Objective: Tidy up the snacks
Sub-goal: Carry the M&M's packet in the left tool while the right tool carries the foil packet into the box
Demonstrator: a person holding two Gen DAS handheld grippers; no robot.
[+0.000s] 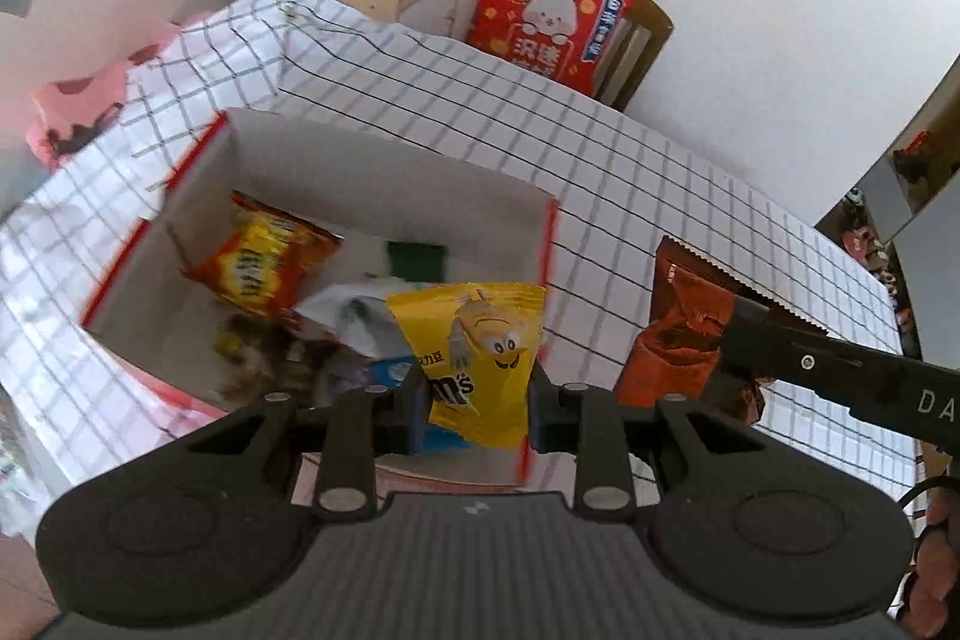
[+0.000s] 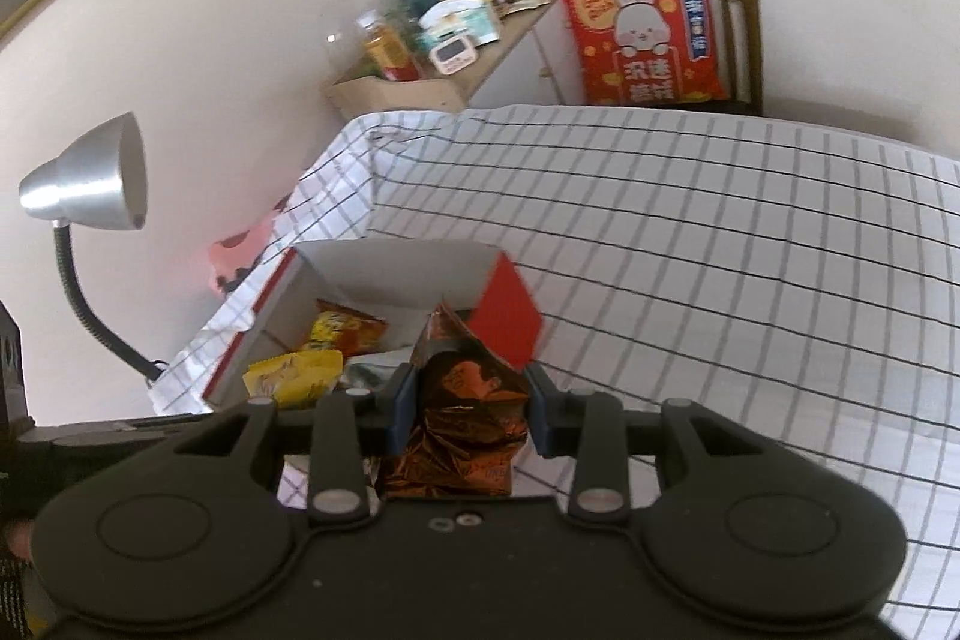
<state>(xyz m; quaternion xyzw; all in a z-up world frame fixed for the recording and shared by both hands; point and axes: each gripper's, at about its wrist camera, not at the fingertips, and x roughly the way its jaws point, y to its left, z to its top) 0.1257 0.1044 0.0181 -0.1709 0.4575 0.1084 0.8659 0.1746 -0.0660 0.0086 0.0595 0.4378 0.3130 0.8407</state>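
A red-edged white box (image 1: 384,196) stands open on the checked cloth and holds several snack packs, among them an orange bag (image 1: 264,259). My left gripper (image 1: 474,406) hangs over the box's near edge with a yellow M&M's bag (image 1: 474,340) between its fingers, which stand apart at the bag's sides; the bag seems to drop free. My right gripper (image 2: 468,409) is shut on a shiny brown snack pack (image 2: 465,418), held just right of the box (image 2: 384,262). That pack (image 1: 678,340) also shows in the left wrist view.
The checked cloth (image 2: 720,280) spreads to the right. A silver desk lamp (image 2: 90,184) stands left of the box. Behind are a cluttered wooden shelf (image 2: 420,88), a red rabbit-print bag (image 2: 648,34) on a chair, and a pink bag (image 1: 78,112).
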